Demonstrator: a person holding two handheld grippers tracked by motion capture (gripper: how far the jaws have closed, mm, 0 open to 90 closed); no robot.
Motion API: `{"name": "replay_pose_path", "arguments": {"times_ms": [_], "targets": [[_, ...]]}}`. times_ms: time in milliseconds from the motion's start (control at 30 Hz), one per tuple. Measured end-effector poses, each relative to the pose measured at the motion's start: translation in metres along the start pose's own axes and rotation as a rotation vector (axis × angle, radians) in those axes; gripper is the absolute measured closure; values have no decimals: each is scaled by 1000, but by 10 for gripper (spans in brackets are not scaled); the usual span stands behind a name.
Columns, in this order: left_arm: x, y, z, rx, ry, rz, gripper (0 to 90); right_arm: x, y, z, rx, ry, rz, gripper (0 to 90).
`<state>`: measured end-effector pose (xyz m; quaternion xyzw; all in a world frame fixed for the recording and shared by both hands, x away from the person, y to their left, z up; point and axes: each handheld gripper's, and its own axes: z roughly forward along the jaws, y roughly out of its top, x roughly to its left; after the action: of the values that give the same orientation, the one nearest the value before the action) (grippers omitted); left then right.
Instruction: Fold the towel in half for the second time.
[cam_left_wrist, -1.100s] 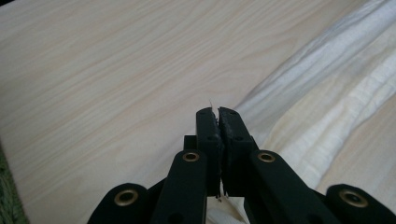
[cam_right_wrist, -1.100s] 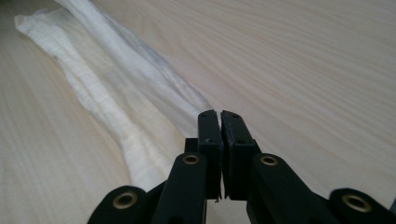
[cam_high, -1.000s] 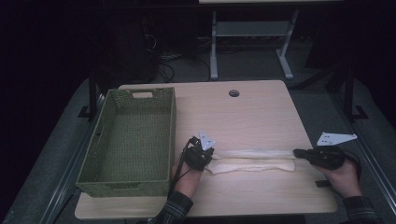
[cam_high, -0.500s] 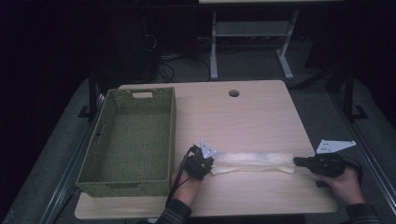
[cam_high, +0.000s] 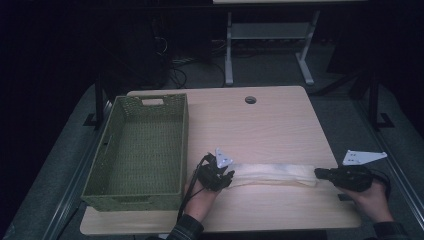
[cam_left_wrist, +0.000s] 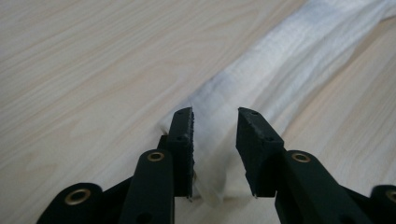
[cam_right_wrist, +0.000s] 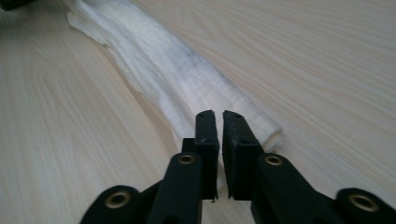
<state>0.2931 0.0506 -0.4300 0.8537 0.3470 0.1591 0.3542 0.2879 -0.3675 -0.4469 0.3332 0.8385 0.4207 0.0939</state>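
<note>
A long folded white cloth (cam_high: 272, 174) lies across the near part of the wooden table (cam_high: 250, 130), running left to right. My left gripper (cam_high: 231, 176) is at its left end. In the left gripper view its jaws (cam_left_wrist: 215, 123) have just been opening and stand apart, with the cloth (cam_left_wrist: 289, 65) end loose between them. My right gripper (cam_high: 318, 173) is at the right end. In the right gripper view its jaws (cam_right_wrist: 218, 122) are pinched on the folded cloth (cam_right_wrist: 187, 70) end.
A green woven basket (cam_high: 185, 145) with nothing inside stands on the left part of the table, close to my left gripper. A cable hole (cam_high: 250, 100) sits near the far edge. The table's near edge is just below both hands.
Both grippers and the cloth have shifted slightly toward the near edge of the table, and the cloth now lies flat on the wood.
</note>
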Motion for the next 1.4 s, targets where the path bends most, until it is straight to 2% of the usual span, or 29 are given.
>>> {"name": "replay_pose_path", "arguments": {"times_ms": [100,200,233,300,367,400,500,567,600,733,800,900,1000,1400], "targets": [[1,0,6,27,-55,-4,756,2,0,12,43,25,-10,891],[-3,-8,14,75,-117,-28,786,8,-4,21,96,48,-30,893],[-4,-10,17,95,-128,-22,787,9,-5,22,107,48,-36,893],[-4,-15,20,121,-132,-17,796,10,-8,24,135,46,-39,897],[-4,-16,20,122,-127,-14,806,9,-10,24,135,49,-36,898],[-3,-15,20,129,-115,4,817,8,-10,24,136,49,-37,899],[-3,-15,20,127,-112,1,822,8,-10,24,138,54,-25,899],[-3,-14,19,118,-110,7,782,8,-9,22,121,48,-31,899],[-4,-14,17,110,-108,-2,763,8,-9,19,105,60,-24,899],[-2,-10,10,59,-124,-9,665,13,-6,12,69,75,-19,899],[-1,-7,8,37,-134,-7,615,17,-8,13,74,83,-22,900],[1,-5,7,24,-136,-10,563,21,-11,19,112,96,-19,900],[4,-4,8,17,-131,-8,501,18,-12,25,142,62,-28,900],[5,3,13,1,-140,29,387,-10,7,42,153,-22,-19,900]]}}
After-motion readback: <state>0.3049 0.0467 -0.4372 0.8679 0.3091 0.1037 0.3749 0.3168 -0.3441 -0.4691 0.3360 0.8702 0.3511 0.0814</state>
